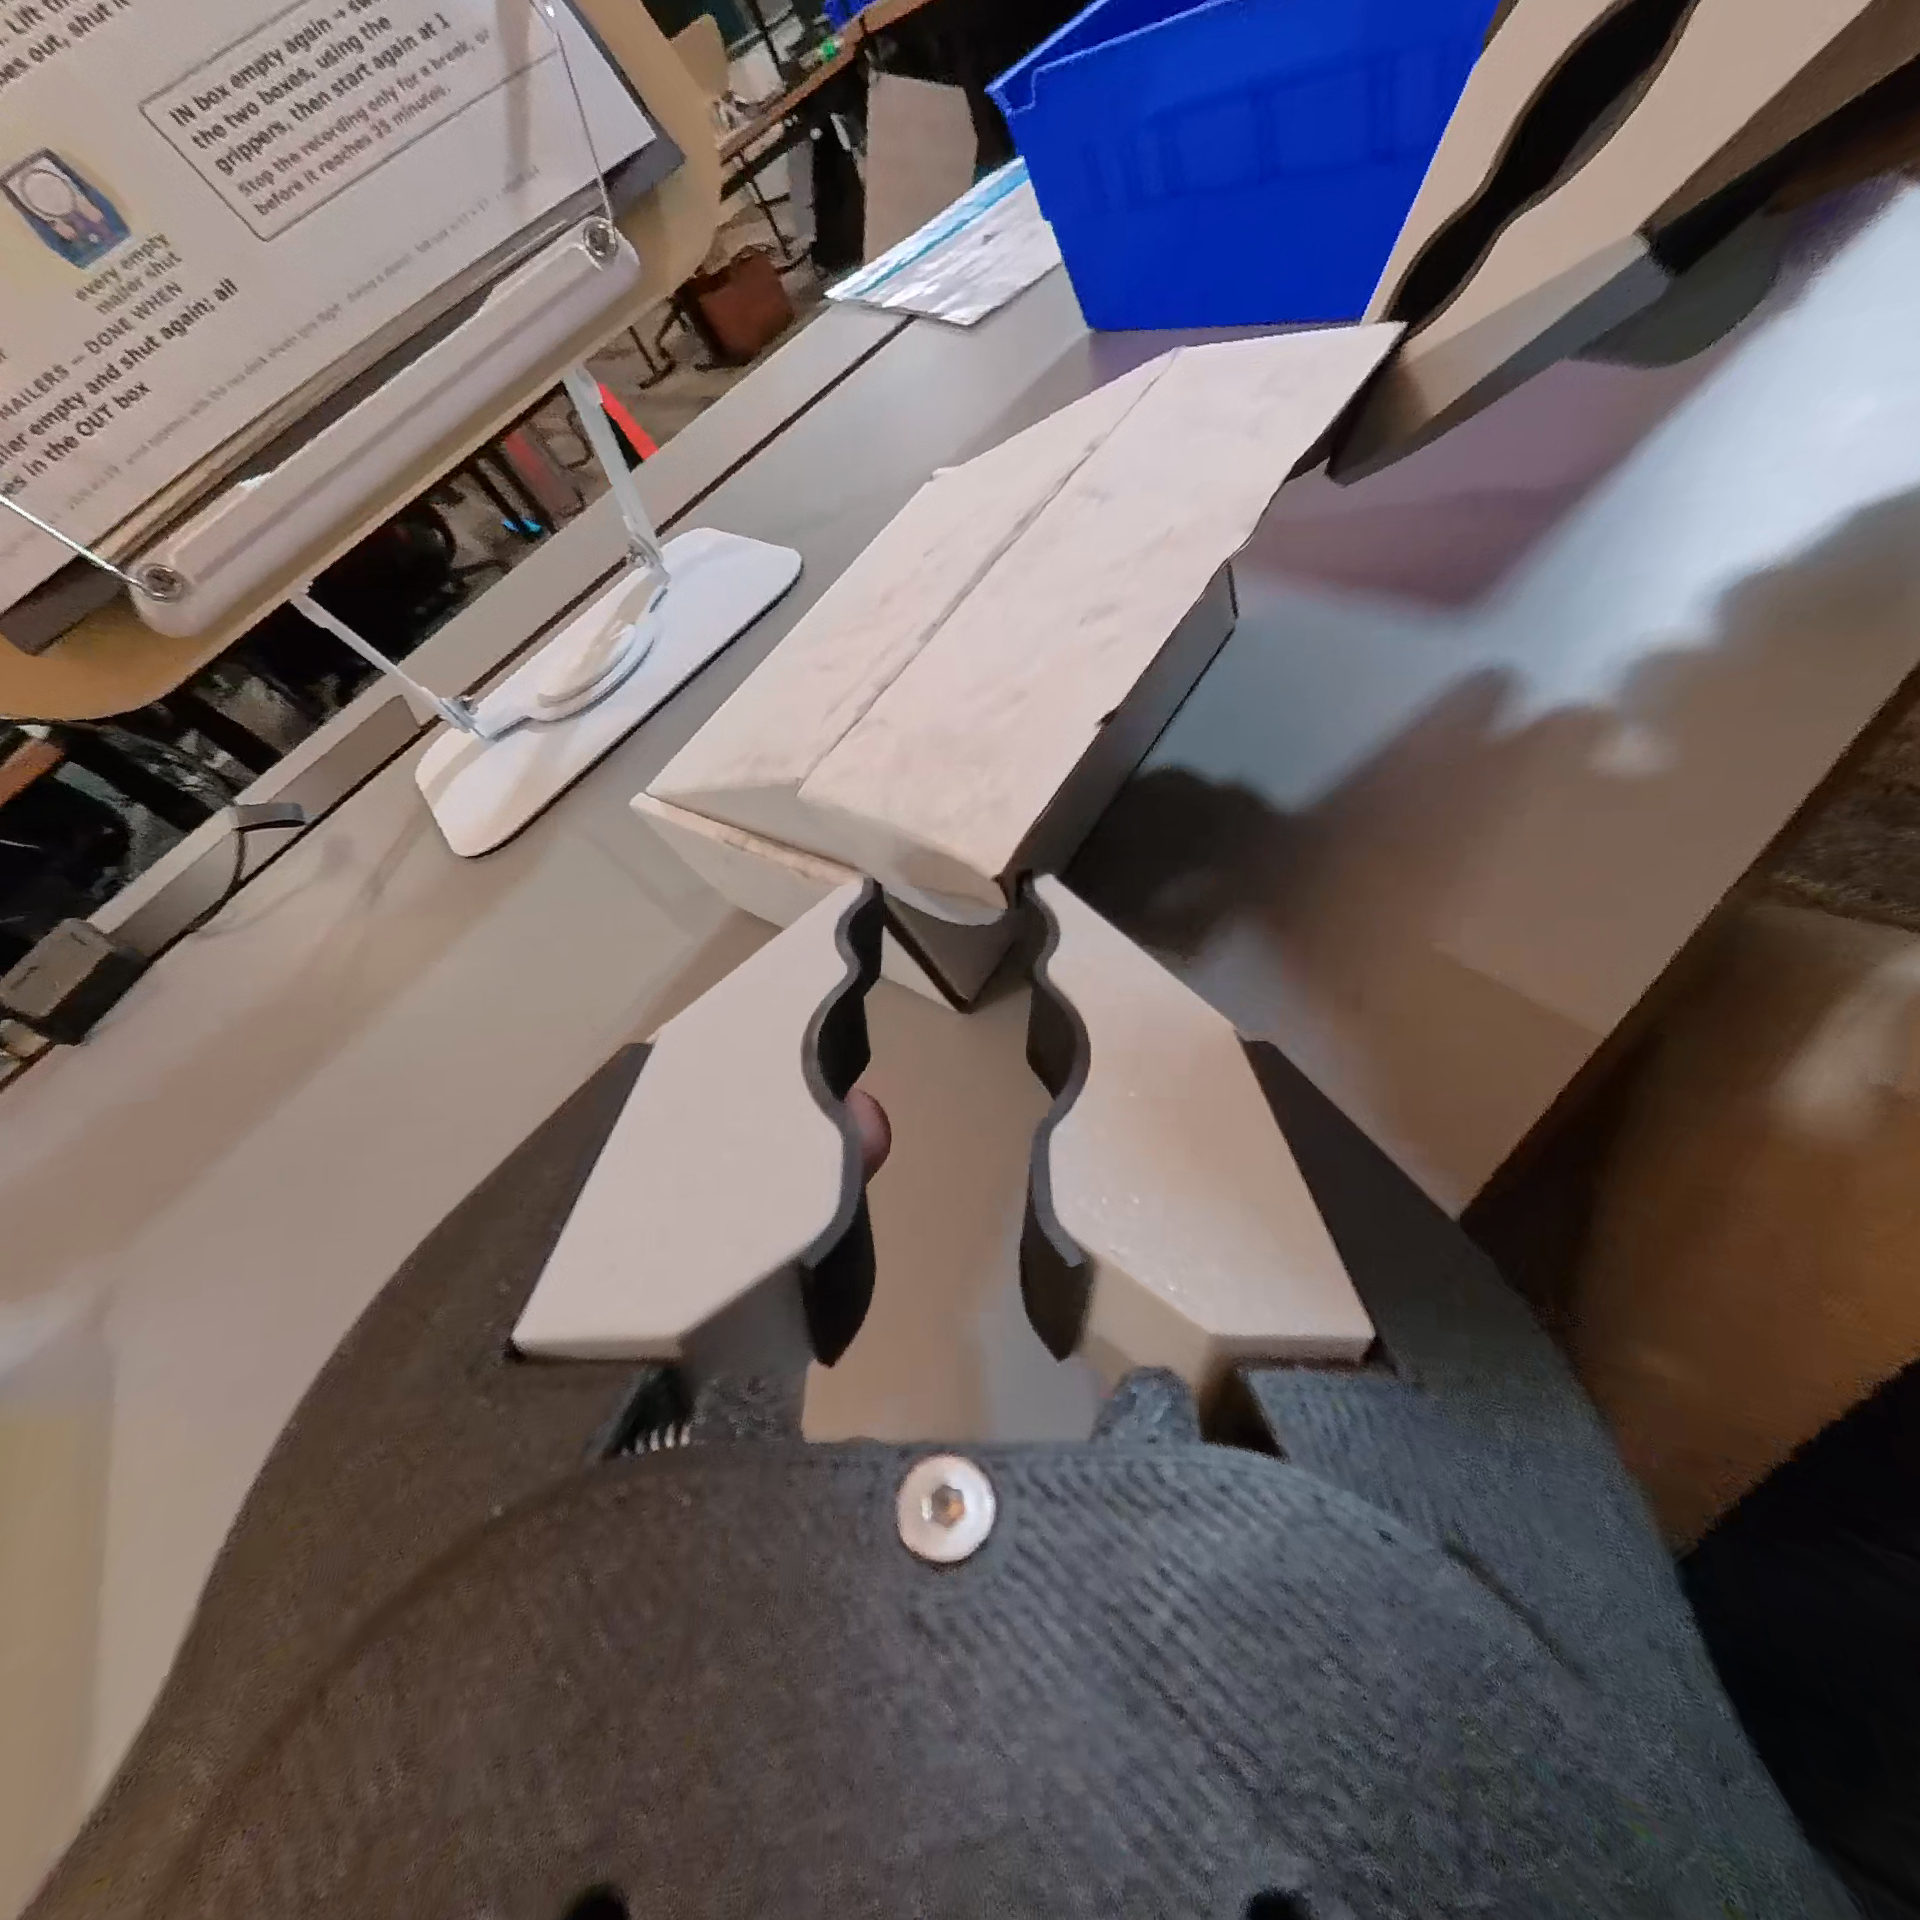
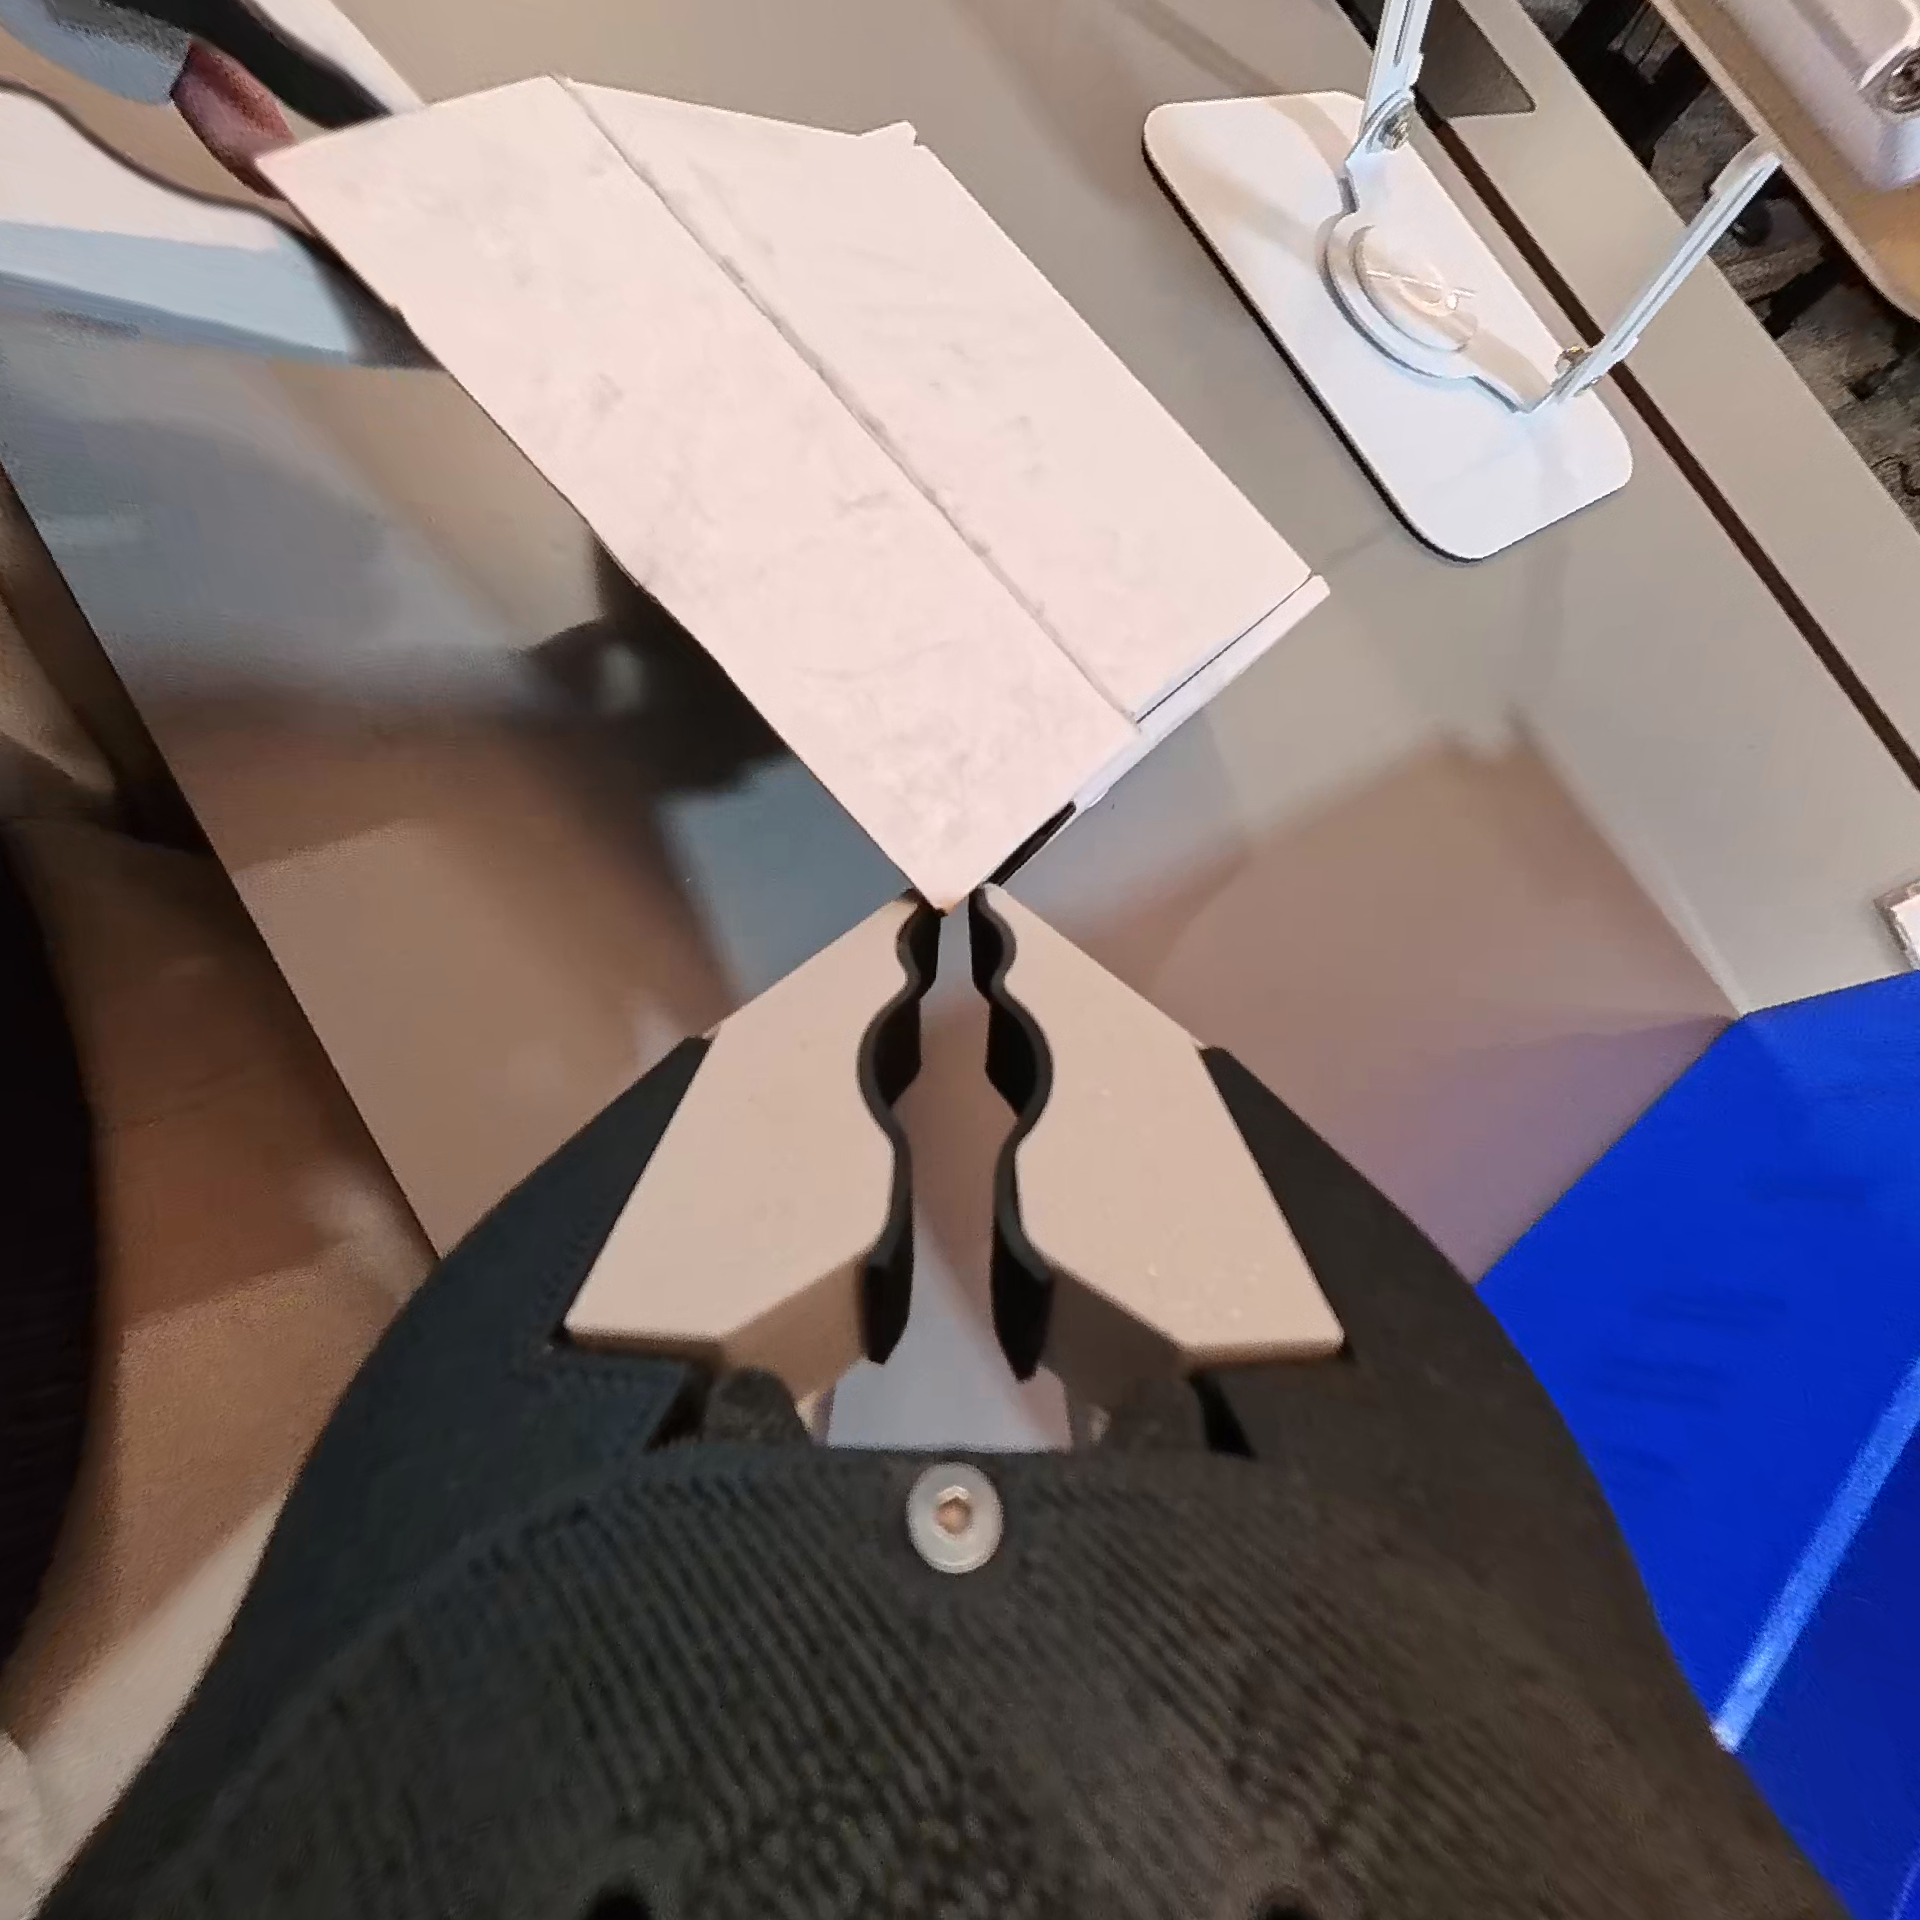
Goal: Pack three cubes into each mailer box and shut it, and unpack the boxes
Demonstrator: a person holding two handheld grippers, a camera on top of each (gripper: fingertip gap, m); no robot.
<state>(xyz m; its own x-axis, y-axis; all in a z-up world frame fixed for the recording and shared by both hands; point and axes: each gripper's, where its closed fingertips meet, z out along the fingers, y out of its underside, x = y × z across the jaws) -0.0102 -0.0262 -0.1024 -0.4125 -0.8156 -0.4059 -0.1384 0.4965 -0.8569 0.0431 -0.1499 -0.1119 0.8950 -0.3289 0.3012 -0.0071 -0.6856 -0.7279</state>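
Note:
A white mailer box (image 1: 1039, 582) with its lid down hangs above the grey table (image 1: 312, 1039), held between both grippers. My left gripper (image 1: 951, 914) is shut on the box's near end. My right gripper (image 2: 954, 914) is shut on a corner of the same box (image 2: 748, 468). The right gripper also shows in the left wrist view (image 1: 1507, 260), at the box's far end. No cubes are in view, and the inside of the box is hidden.
A white document stand (image 1: 613, 675) holding an instruction sheet (image 1: 312, 208) stands on the table to the left of the box; its base shows in the right wrist view (image 2: 1392, 312). A blue bin (image 1: 1247, 156) sits beyond the box, and shows in the right wrist view (image 2: 1714, 1299). Papers (image 1: 956, 260) lie beside the bin.

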